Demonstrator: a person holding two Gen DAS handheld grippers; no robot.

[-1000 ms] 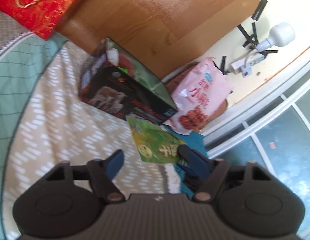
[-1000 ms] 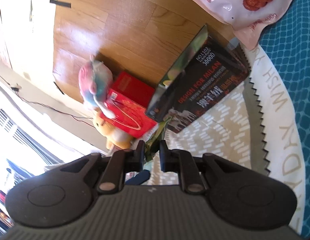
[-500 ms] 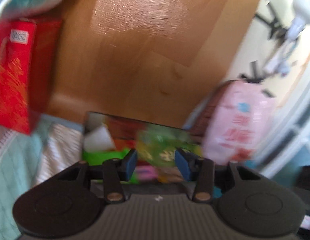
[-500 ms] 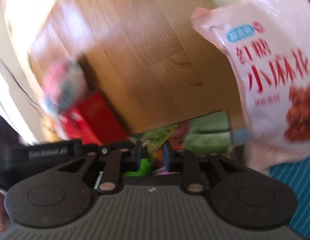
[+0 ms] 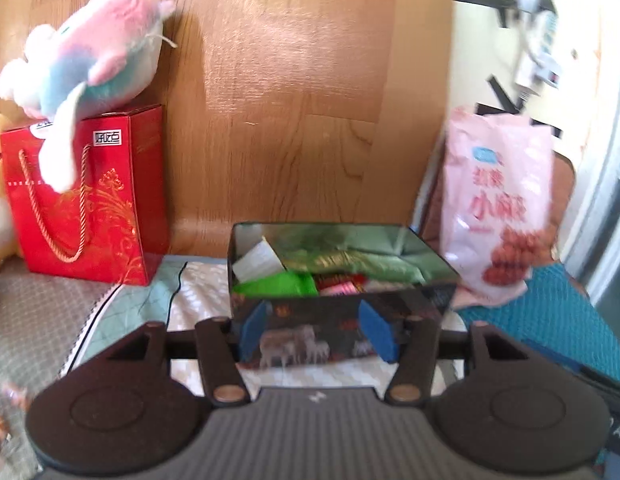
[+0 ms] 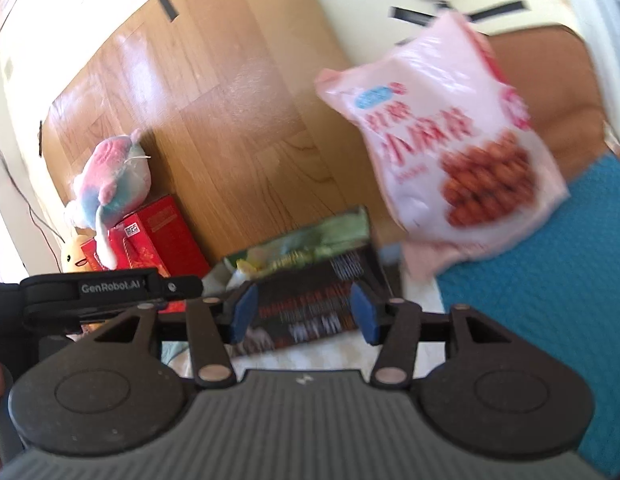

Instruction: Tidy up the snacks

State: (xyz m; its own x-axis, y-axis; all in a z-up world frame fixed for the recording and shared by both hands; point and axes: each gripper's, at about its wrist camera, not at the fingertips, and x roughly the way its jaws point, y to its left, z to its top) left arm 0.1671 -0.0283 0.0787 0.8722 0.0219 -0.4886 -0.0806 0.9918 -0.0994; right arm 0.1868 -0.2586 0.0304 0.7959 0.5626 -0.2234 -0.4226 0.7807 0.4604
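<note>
Dark snack box: open-topped, on the bed by the wooden headboard, holding green and red packets. Pink snack bag: leaning upright just right of the box. Left tongs, right tongs: both opening, gripping nothing, box beyond.

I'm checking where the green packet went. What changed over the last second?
The right hand-held gripper let go of the green snack packet, which now lies in the dark box; both grippers' jaws are opening, empty. The pink bag stayed put.
</note>
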